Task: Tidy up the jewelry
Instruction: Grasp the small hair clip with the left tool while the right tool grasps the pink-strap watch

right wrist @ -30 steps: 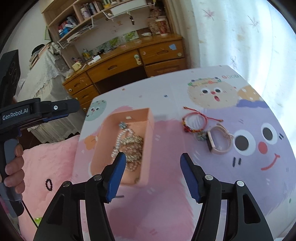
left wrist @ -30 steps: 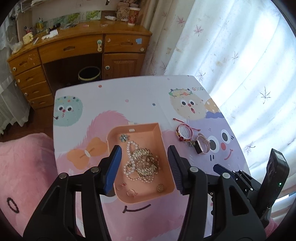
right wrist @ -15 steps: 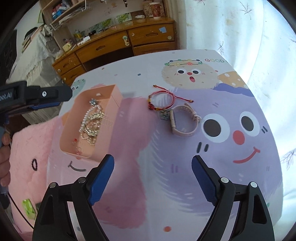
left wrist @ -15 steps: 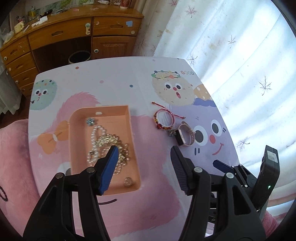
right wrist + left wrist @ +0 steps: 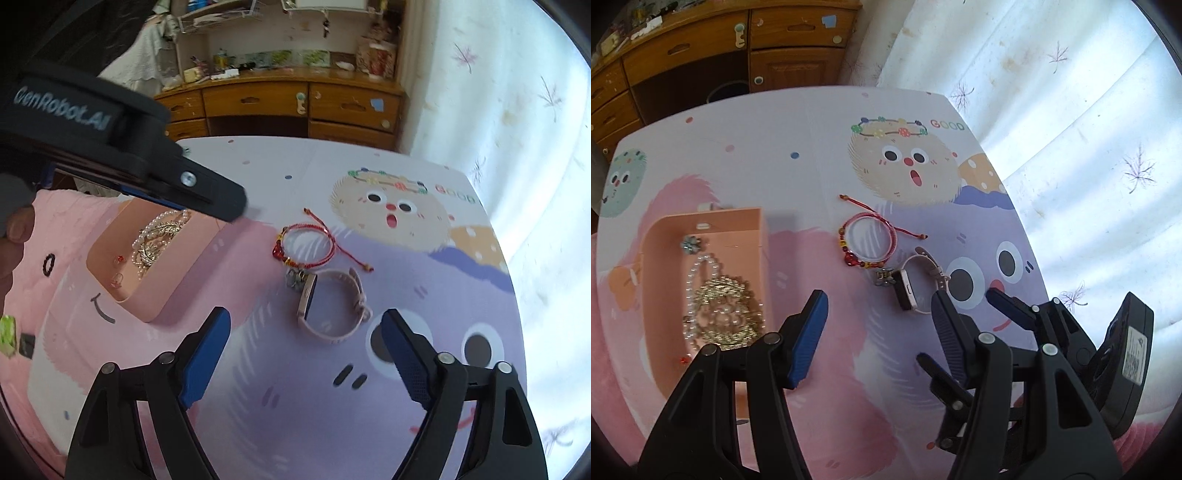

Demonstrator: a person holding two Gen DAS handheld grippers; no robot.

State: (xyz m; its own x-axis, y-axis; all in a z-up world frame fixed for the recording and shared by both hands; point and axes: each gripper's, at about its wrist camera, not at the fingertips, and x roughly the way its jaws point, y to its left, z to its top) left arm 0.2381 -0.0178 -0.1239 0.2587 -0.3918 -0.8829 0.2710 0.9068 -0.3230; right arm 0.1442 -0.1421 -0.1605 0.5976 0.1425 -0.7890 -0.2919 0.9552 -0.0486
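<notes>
A: How much room is there on the table [image 5: 424, 302]?
B: Plenty of bare cloth on the near side; its far edge faces a desk [image 5: 295, 103], its right edge a curtain [image 5: 1071, 110].
A: What lies around?
B: A tray [image 5: 753, 221] at the left holds pearls [image 5: 720, 306]. The left gripper's [image 5: 877, 308] body juts over the tray in the right view.
A: And the loose pieces?
B: A bracelet [image 5: 306, 245] and a watch [image 5: 325, 306] lie just beside each other, right of the tray, with a small charm [image 5: 294, 278] between them.
A: Relative to the fingers?
B: The right gripper [image 5: 306, 334] is spread wide, empty, the watch just ahead between its tips. The left is spread and empty too, watch by its right fingertip [image 5: 945, 314].
</notes>
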